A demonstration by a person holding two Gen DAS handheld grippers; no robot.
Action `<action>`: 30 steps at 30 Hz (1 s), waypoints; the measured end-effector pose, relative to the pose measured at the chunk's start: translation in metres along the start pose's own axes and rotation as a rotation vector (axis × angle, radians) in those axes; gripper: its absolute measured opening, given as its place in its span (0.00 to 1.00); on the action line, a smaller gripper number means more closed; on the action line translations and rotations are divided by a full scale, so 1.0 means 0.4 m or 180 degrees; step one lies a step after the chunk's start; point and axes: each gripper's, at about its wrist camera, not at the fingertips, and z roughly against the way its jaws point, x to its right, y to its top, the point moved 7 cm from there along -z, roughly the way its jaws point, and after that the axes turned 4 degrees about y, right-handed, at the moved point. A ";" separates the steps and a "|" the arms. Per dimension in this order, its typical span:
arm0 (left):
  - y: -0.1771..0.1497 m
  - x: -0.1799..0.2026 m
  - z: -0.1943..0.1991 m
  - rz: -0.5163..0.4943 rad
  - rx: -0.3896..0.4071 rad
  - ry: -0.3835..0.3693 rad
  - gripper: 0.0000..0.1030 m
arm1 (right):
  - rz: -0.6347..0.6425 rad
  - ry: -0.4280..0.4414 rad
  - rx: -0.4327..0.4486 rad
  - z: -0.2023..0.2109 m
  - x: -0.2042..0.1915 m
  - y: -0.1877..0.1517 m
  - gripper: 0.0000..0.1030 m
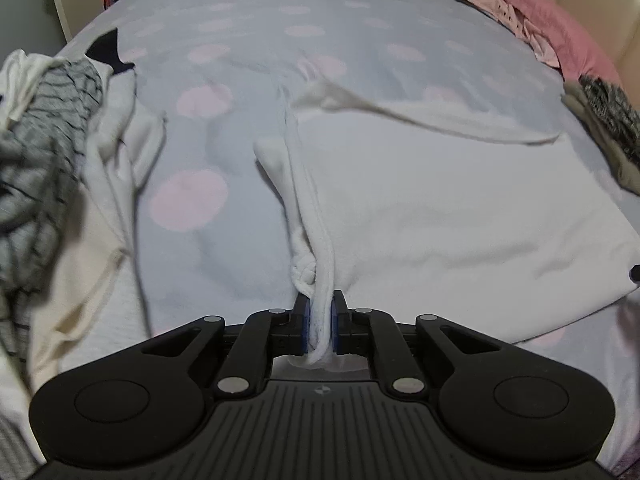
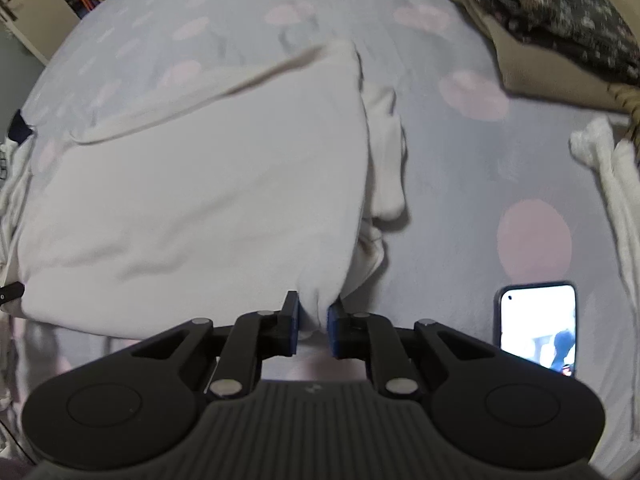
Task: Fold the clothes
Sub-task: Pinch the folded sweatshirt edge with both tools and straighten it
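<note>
Both grippers, left (image 1: 320, 322) and right (image 2: 313, 322), jaws clamped on white garment (image 1: 440, 208); thin bunched grips may slip, spoiling fold

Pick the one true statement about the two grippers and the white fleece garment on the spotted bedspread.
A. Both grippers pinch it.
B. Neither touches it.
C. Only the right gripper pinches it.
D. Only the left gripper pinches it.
A: the left gripper has its jaws closed on a bunched edge of the white fleece garment, and the right gripper clamps another corner of it.
</note>
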 end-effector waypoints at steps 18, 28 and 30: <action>-0.252 -0.039 0.279 -0.0532 -0.0450 0.0001 0.07 | 0.0989 0.0002 -0.0591 0.176 -0.118 -0.273 0.15; -0.376 -0.031 0.211 -0.0782 -0.0693 0.0097 0.07 | 0.1375 -0.0151 -0.0891 0.105 -0.135 -0.399 0.15; -0.389 -0.029 0.192 -0.0812 -0.0725 0.0103 0.08 | 0.1400 -0.0193 -0.0917 0.089 -0.130 -0.403 0.15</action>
